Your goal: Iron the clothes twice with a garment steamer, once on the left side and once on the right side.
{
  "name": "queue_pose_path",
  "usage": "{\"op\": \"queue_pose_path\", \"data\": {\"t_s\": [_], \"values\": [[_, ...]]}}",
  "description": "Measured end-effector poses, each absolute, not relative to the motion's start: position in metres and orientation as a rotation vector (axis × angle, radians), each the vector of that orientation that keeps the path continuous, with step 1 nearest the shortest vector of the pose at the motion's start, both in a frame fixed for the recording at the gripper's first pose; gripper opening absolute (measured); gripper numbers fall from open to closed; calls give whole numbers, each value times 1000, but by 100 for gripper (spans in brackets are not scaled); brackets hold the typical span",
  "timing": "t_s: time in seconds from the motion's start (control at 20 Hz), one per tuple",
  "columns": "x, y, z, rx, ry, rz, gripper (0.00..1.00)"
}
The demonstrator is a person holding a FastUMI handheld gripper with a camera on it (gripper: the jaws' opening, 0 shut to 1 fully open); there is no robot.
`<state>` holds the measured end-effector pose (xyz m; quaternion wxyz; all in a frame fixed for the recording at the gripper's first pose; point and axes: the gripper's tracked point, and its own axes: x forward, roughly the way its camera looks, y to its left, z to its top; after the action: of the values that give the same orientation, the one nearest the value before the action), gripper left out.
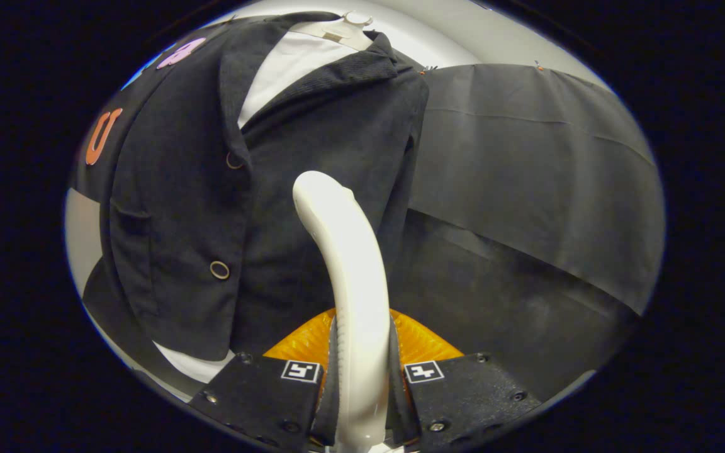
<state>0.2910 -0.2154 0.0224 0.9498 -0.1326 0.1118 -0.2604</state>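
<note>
Steamer handle [350, 264], pale and curved, rises from between the two fingers of the gripper [362, 377], which are clenched on it, one finger pressing each side of its lower shaft. Its long axis runs straight ahead of the fingers and bends slightly left at the rounded tip, which ends over the dark jacket [211, 207].

The jacket hangs upright on a hanger [343, 28], over a white shirt [281, 69] visible at the collar opening, directly beyond the fingers and mostly to their left. Its long axis is vertical, roughly in line with the steamer handle. The overlapping front edge with two ring-shaped buttons [219, 269] lies just left of the handle; the jacket's other front panel sits behind and just right of the handle tip. Whether the steamer head touches the fabric cannot be told, since the head faces away.

An orange ribbed part [312, 340] shows low behind the handle, just ahead of the fingers. Square black-and-white marker tags [301, 370] sit on each finger; no brand name or legible writing appears on the steamer or jacket.
</note>
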Motion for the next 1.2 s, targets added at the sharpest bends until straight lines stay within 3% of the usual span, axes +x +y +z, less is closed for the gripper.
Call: {"op": "queue_pose_path", "data": {"t_s": [0.45,1.2], "values": [[288,-210,-16,-253,319,-516,36],[282,-209,-20,-223,485,-507,36]]}}
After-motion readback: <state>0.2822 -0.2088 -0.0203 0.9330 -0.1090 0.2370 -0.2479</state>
